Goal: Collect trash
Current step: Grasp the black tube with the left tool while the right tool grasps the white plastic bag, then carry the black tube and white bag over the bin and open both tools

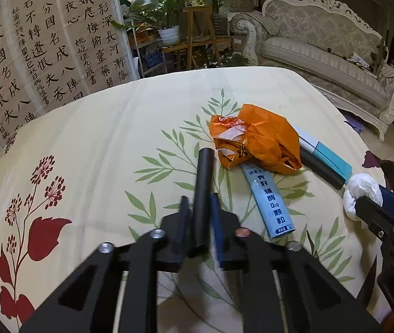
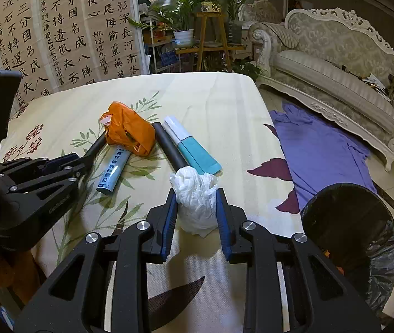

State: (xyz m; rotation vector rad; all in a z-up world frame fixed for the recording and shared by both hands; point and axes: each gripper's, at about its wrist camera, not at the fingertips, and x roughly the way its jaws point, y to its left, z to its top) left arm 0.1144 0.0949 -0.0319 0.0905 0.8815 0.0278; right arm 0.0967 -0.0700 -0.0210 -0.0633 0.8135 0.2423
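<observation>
My left gripper (image 1: 200, 202) is shut on a black tube (image 1: 203, 191) and holds it just above the floral tablecloth (image 1: 91, 149). My right gripper (image 2: 196, 194) is shut on a crumpled white tissue (image 2: 197, 197), which also shows in the left wrist view (image 1: 361, 191). On the cloth lie a crumpled orange plastic bag (image 1: 257, 138), a light-blue sachet with Chinese print (image 1: 271, 202), a second black tube (image 2: 169, 147) and a white-and-teal box (image 2: 194, 147). The left gripper (image 2: 66, 159) with its tube appears at the left of the right wrist view.
A bin lined with a black bag (image 2: 355, 222) stands on the floor by the table's right edge. A purple cloth (image 2: 321, 149) lies on the floor beyond it. An ornate sofa (image 2: 335, 66), a plant stand (image 2: 210, 38) and calligraphy sheets (image 1: 44, 50) lie behind.
</observation>
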